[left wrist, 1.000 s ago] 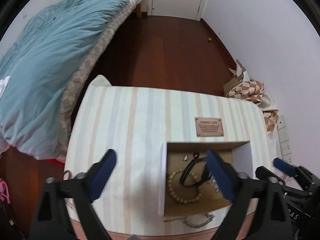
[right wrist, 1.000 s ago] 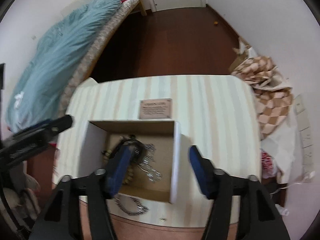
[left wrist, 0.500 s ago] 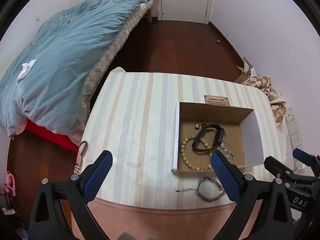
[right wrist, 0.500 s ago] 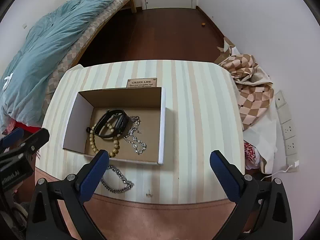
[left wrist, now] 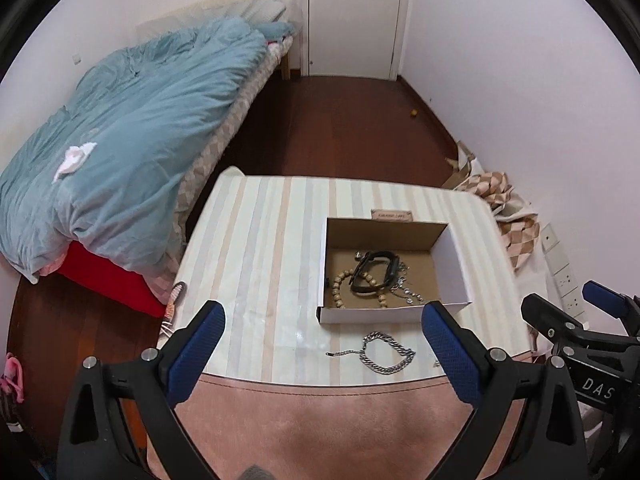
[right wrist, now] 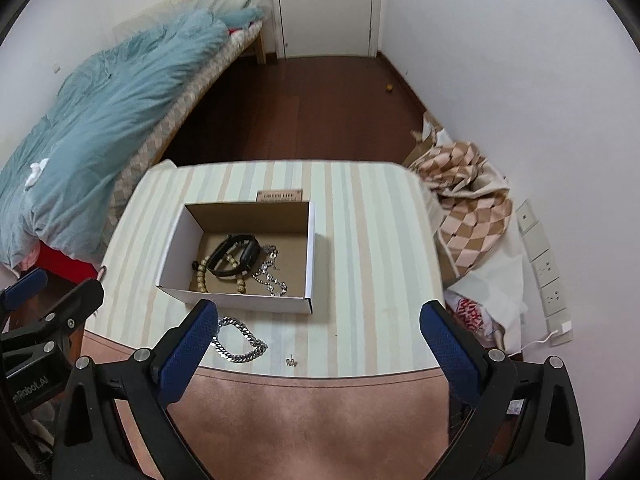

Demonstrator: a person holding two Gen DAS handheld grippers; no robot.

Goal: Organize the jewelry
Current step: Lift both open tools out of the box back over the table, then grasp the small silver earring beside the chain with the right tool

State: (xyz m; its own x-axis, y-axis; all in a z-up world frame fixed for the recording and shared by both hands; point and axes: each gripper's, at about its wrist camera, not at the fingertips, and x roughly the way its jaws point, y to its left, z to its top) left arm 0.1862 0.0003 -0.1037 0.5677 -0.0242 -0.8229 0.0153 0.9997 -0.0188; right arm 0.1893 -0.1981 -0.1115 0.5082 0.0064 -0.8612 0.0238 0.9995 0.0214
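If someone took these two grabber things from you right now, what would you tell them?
Left gripper: open, empty, held back over the table's near edge.
Right gripper: open, empty, likewise.
In the cardboard box: black band, beaded bracelet, thin silver chain.
Still outside, on the striped cloth in front of the box: chunky silver chain and a small metal piece, perhaps an earring.
Left: put both in the box.

Plaque [right wrist: 281, 196] lettering too small
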